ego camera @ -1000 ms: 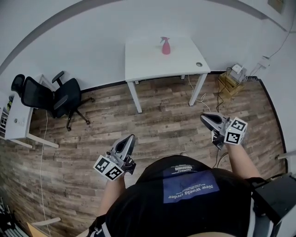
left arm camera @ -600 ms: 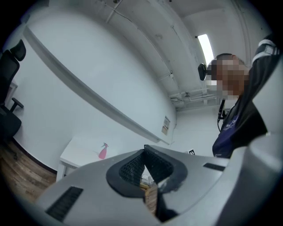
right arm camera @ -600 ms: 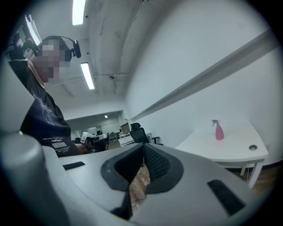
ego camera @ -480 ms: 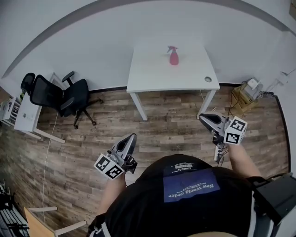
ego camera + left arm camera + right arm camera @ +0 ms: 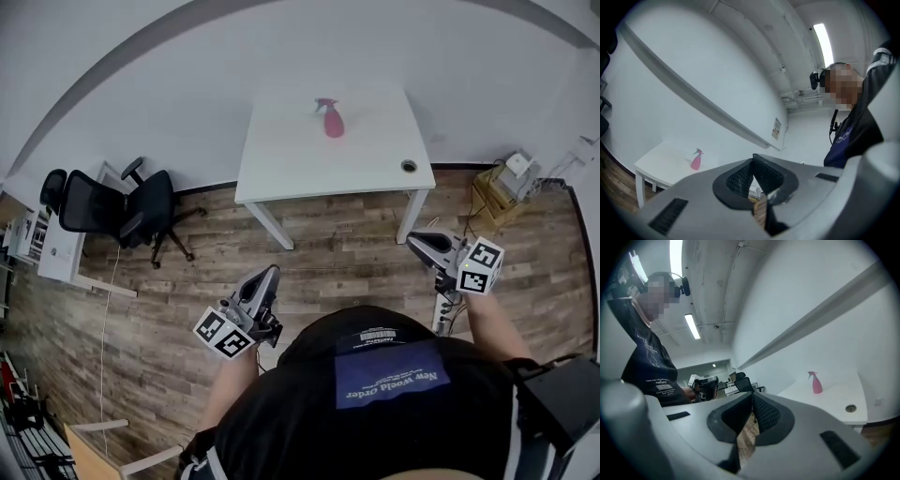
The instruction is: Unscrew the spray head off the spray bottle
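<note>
Plainly pressed together, nothing pinched: left gripper (image 5: 272,272) near-left, right gripper (image 5: 412,240) near-right, both over the floor (image 5: 356,258), well apart from the table (image 5: 281,183). Far off on that table, toward its far edge, upright: pink bottle (image 5: 332,123), head (image 5: 324,103) on.

White walls (image 5: 187,84) meet a floor (image 5: 347,253) of brown wood planks. A white desk (image 5: 319,164) stands against the far wall, with a round cable hole (image 5: 409,166) near its right front corner. To the left, a black office chair (image 5: 141,206) sits beside a second white table (image 5: 61,255). A wooden crate (image 5: 495,192) rests by the right wall. A strip light (image 5: 824,42) glows on the ceiling, and a grey band (image 5: 707,108) runs along the wall.
</note>
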The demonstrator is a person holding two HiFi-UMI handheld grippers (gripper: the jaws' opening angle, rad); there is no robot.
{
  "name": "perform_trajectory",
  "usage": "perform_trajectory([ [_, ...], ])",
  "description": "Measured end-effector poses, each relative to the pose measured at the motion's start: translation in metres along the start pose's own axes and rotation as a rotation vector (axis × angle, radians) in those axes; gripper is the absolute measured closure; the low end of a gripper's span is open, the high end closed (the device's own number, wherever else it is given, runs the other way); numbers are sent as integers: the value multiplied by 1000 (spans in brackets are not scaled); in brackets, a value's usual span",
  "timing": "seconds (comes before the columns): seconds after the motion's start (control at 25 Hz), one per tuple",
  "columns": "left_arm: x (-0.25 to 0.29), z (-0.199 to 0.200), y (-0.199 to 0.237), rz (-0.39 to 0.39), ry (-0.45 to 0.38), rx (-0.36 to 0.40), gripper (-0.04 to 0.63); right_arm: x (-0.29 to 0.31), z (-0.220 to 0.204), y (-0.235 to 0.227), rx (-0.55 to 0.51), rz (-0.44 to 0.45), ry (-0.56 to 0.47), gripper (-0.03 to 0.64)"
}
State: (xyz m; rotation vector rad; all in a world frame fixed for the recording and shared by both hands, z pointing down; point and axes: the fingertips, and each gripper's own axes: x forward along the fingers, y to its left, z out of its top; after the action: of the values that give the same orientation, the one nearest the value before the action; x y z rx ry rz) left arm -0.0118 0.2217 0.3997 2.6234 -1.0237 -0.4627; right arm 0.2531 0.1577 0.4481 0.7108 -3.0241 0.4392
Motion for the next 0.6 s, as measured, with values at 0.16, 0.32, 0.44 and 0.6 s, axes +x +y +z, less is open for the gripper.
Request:
perform_trajectory([
  [0.16,27,-5,14,-18,23,1,593,-10,-4,-24,11,-34,-4,618],
  [0.32,46,-5,33,-53,20,-16,594,-10,-2,-44,24,-86,-3,618],
  [0.44,60,-3,56,-88,27,-33,594,2,7,-56,8,-116,-3,618],
  [0.6,78,7,96,-148,29,-40,594,25,21,-73,-12,-181,-8,618],
])
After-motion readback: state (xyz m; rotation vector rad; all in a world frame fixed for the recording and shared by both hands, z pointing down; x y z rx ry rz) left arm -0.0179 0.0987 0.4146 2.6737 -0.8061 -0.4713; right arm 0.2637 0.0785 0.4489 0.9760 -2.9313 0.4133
